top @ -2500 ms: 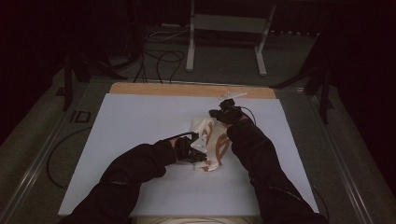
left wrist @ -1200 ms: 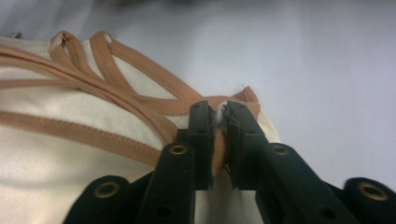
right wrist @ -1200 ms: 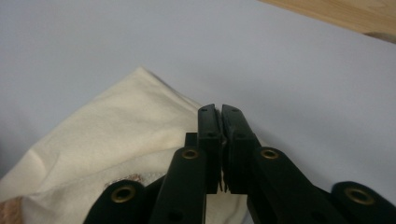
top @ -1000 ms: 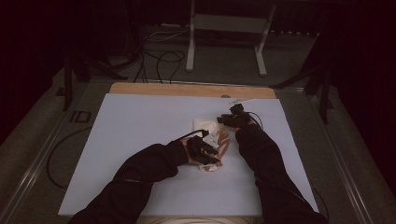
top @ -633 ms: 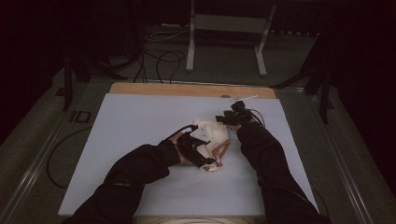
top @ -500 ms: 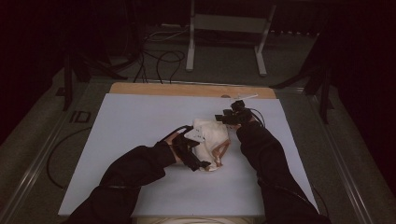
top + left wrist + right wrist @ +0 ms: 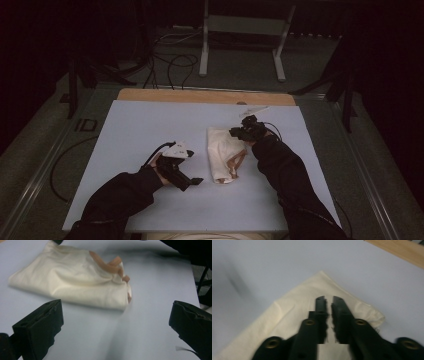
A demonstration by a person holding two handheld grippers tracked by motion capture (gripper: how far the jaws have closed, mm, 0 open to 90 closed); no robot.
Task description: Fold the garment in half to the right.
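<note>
The right gripper (image 7: 235, 133) sits over the far end of the cream cloth bag (image 7: 223, 152); in the right gripper view (image 7: 327, 300) its two black jaws stand pressed nearly together with only a thin slit between them, and their tips lie over the bag's fabric, but whether any cloth is nipped in that slit cannot be told, since the jaws themselves cover the spot and the picture is soft. That view shows a corner of the bag (image 7: 317, 302) spreading out on both sides of the jaws, and a strip of the wooden edge (image 7: 402, 250) at the top right. The left gripper (image 7: 192, 182) lies apart from the bag, to its left on the pale table top (image 7: 130, 135), with its jaws spread wide; in the left gripper view (image 7: 117, 322) the two jaws stand far apart at the bottom corners, with bare table between them and nothing held. Beyond them the folded bag (image 7: 65, 287) lies flat, its tan handles (image 7: 110, 266) bunched at the near right end; the picture is smeared there, so how the straps cross is hard to make out. In the high view the handles (image 7: 236, 162) lie at the bag's right side near the person's end. The dark sleeves hide both hands, and the room beyond the table is too dim to read.
</note>
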